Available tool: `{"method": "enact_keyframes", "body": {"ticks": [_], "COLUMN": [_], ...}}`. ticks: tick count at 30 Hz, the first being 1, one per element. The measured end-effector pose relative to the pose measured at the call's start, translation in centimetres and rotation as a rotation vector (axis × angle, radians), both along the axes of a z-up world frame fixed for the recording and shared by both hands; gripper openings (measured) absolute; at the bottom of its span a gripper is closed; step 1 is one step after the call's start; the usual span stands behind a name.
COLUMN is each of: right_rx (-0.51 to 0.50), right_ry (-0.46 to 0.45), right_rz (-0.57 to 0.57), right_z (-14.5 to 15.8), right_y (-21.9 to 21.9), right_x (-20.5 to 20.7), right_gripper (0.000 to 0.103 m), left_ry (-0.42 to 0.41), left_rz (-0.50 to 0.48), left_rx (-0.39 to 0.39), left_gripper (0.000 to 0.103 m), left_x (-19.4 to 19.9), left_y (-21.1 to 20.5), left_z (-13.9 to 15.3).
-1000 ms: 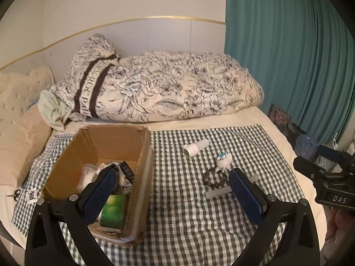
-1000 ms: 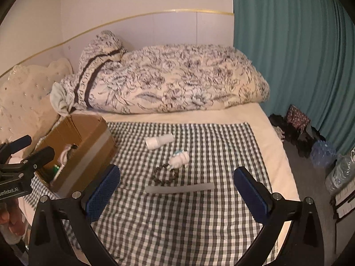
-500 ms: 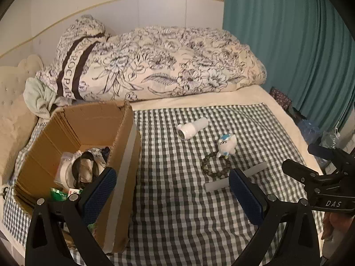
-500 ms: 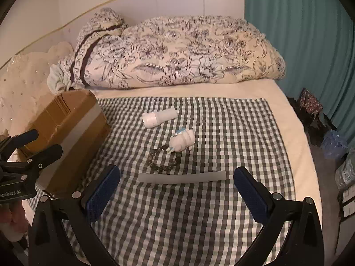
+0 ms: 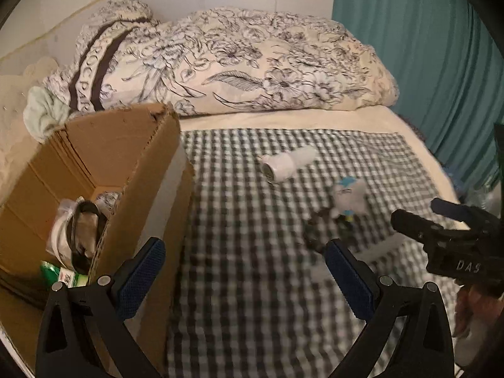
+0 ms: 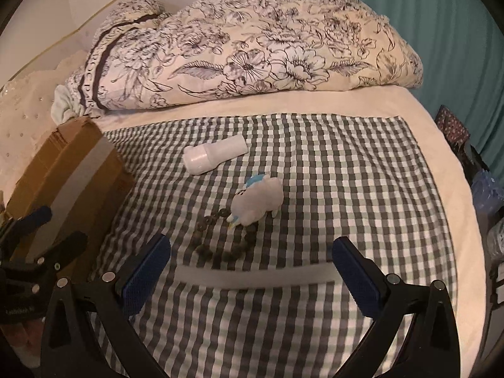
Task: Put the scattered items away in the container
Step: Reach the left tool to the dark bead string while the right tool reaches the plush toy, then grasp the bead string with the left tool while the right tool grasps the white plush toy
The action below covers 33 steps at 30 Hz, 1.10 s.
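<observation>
On the checked cloth (image 6: pixel 346 173) lie a white bottle (image 6: pixel 214 155), a small plush toy (image 6: pixel 258 203), a dark bead bracelet (image 6: pixel 220 236) and a long pale strip (image 6: pixel 255 278). My right gripper (image 6: pixel 250 278) hangs open just above the strip, which lies between its blue pads. The cardboard box (image 5: pixel 104 170) stands at the left with several items inside. My left gripper (image 5: pixel 245 282) is open and empty beside the box's right wall. In the left wrist view the bottle (image 5: pixel 288 163) is sharp and the plush toy (image 5: pixel 349 197) blurred.
A rolled floral duvet (image 6: pixel 252 47) lies along the far side of the bed. Teal curtains (image 5: pixel 425 47) hang at the right. Bags and clutter (image 6: pixel 485 182) sit on the floor past the bed's right edge. A hand (image 5: pixel 472 308) holds the right gripper.
Both grippers have moved forward and lower over the cloth. The right one has closed in on the strip; the left has shifted right, away from the box opening. Nothing was picked up.
</observation>
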State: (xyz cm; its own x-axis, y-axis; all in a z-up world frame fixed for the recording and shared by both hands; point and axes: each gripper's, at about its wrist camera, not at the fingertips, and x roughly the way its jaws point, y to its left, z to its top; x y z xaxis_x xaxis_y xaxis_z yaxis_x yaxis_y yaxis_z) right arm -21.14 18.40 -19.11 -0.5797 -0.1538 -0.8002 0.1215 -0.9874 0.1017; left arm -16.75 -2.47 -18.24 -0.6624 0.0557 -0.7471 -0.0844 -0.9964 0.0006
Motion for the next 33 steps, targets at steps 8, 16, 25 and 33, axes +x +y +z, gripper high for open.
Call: {"method": "enact_keyframes", "body": {"ticks": [8, 16, 25, 33], "right_rx": [-0.023, -0.022, -0.008, 0.021], "right_ry": [-0.025, -0.056, -0.128, -0.083], "right_rz": [-0.040, -0.048, -0.023, -0.065], "right_z": [-2.8, -5.4, -9.0, -8.9], "right_y": [-0.1, -0.8, -0.7, 2.0], "right_x": [-3.7, -6.8, -8.4, -8.2], "right_gripper": [0.103, 0.097, 0.061, 0.056], "left_ry": [0.066, 0.114, -0.001, -0.066], "left_rz": [-0.021, -0.098, -0.143, -0.164], "left_rx": [-0.034, 0.023, 0.029, 0.050], "left_gripper": [0.103, 0.102, 0.093, 0.093], "left_x": [-1.7, -3.1, -6.3, -8.0], "left_y": [1.3, 3.7, 5.8, 6.8], "left_z": [-0.3, -0.2, -5.7, -8.7]}}
